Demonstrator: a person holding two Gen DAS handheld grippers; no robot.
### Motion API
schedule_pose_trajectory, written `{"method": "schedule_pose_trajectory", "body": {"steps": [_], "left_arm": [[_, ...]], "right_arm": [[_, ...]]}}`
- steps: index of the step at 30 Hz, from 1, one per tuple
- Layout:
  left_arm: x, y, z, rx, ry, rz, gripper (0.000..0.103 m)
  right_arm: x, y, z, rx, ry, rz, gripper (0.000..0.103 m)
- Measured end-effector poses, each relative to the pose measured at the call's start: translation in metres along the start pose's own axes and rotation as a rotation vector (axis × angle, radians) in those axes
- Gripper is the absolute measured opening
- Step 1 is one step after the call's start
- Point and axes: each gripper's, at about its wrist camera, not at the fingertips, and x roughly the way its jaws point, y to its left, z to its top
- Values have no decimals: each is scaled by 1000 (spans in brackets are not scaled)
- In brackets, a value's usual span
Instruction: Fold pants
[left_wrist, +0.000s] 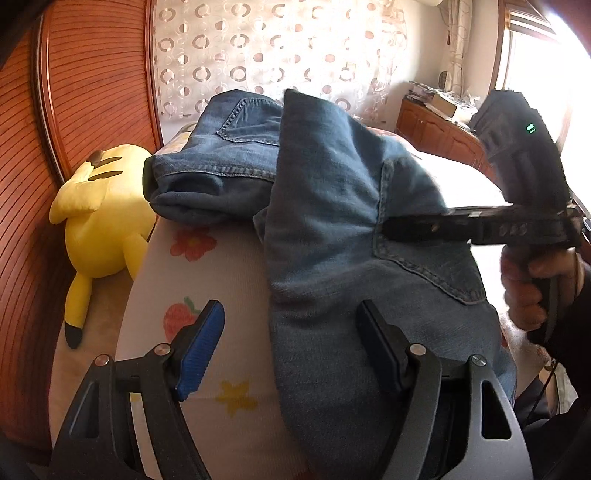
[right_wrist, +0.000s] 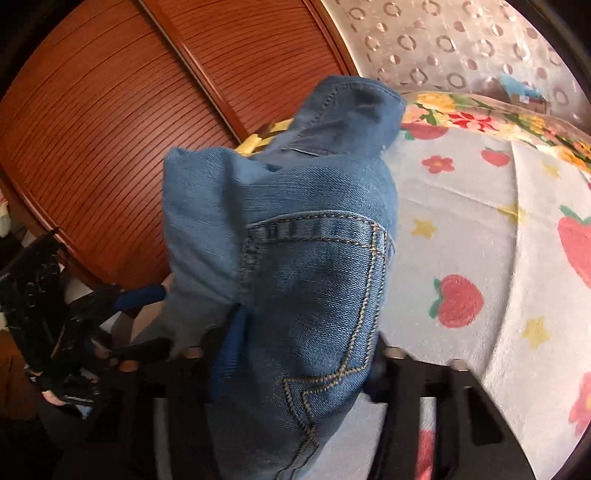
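Observation:
Blue denim pants (left_wrist: 332, 206) lie bunched on a bed with a fruit-print cover. My left gripper (left_wrist: 291, 347) is open; its right finger (left_wrist: 380, 350) rests on the denim and its blue-padded left finger (left_wrist: 201, 350) is over the cover. My right gripper (left_wrist: 391, 227) reaches in from the right, its tips against the cloth near a back pocket. In the right wrist view the pants (right_wrist: 314, 277) fill the middle and my right gripper (right_wrist: 299, 354) is shut on a thick fold with the pocket stitching. The left gripper (right_wrist: 144, 321) shows at the left.
A yellow plush toy (left_wrist: 103, 221) lies between the bed and the wooden headboard (left_wrist: 92, 92). The bed cover (right_wrist: 480, 240) stretches to the right. A patterned curtain (left_wrist: 277, 48) hangs behind, with a wooden cabinet (left_wrist: 439, 129) and a bright window at the right.

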Motion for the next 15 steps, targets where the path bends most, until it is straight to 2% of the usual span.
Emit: {"method": "schedule_pose_trajectory", "body": {"steps": [1, 4, 8, 12, 15], "left_arm": [[-1, 0, 0, -2, -2, -2, 75], [-9, 1, 0, -13, -21, -15, 75], [-27, 3, 3, -40, -72, -26, 75], [-57, 5, 12, -52, -159, -25, 75], [-83, 13, 25, -71, -237, -25, 75]], "right_arm": [[-6, 0, 1, 3, -6, 25, 29], [-22, 10, 5, -14, -26, 43, 25], [-46, 32, 16, -4, -66, 35, 23], [-68, 64, 32, -44, -107, 33, 23], [-75, 83, 56, -84, -117, 39, 22]]}}
